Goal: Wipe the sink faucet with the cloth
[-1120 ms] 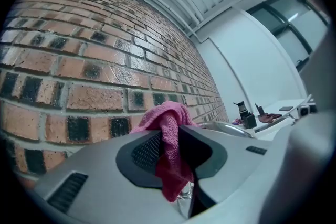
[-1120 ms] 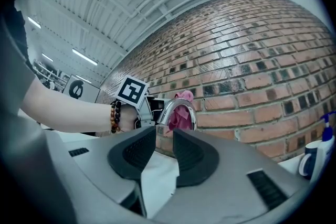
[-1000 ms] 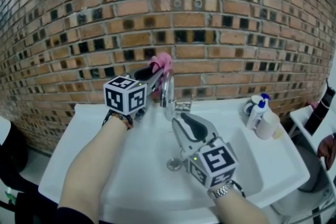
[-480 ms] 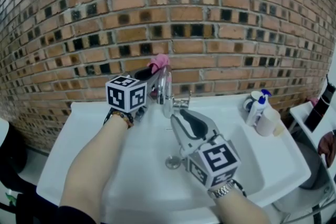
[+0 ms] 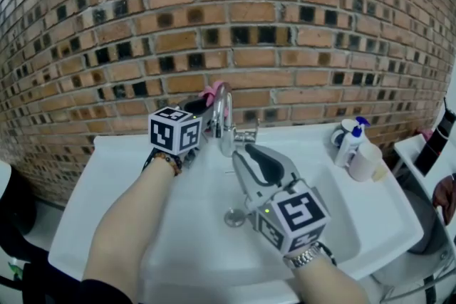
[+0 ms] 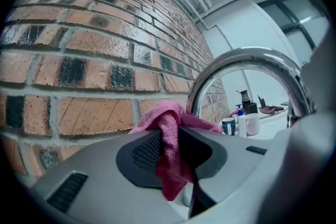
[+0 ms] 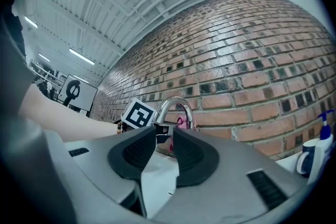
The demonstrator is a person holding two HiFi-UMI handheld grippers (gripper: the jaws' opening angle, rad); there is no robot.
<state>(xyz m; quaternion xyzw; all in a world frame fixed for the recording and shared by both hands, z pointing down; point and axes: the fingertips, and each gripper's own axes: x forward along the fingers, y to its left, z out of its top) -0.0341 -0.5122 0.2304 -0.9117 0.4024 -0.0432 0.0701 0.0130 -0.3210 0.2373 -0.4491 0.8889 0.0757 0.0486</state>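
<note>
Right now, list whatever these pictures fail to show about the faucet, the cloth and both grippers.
- Whether the pink cloth touches the faucet: in the head view, the left gripper and the spout cover the spot; in the left gripper view, they merely overlap.
- Faucet's lower part: behind the left gripper's body in its view, behind the right gripper in its own.
- Labels on the bottles: too small in every view.

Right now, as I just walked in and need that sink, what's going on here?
A person holds a two-jaw gripper in each hand over the white sink. The left gripper is clamped on a pink cloth, right beside the arch of the curved chrome faucet. The right gripper hovers in front of the faucet, jaws apart and empty.
</note>
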